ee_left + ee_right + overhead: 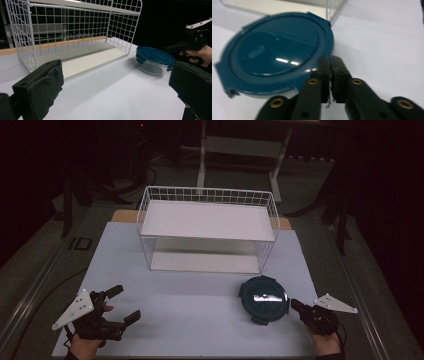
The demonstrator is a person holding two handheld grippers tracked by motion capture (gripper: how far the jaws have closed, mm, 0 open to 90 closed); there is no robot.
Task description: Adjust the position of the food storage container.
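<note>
Round glass container (263, 300) with a dark blue clip-on lid, sitting on the white table (190, 305) in front of the wire rack (207, 227), off toward the rack's right end and a bit apart from it. Lid's on, flat, catching a bit of glare. The rack itself is a white two-level wire thing with a flat shelf up top and another panel at the bottom.

The right gripper (296, 305) is just beside the container, on the side away from the rack's left end, jaws pressed together with nothing between them; in its own view the tips sit right at the lid's rim. Can't tell if they actually touch it.

The left gripper (122, 303) is well apart from the container, out in front of the rack's left end, jaws spread wide and empty.
</note>
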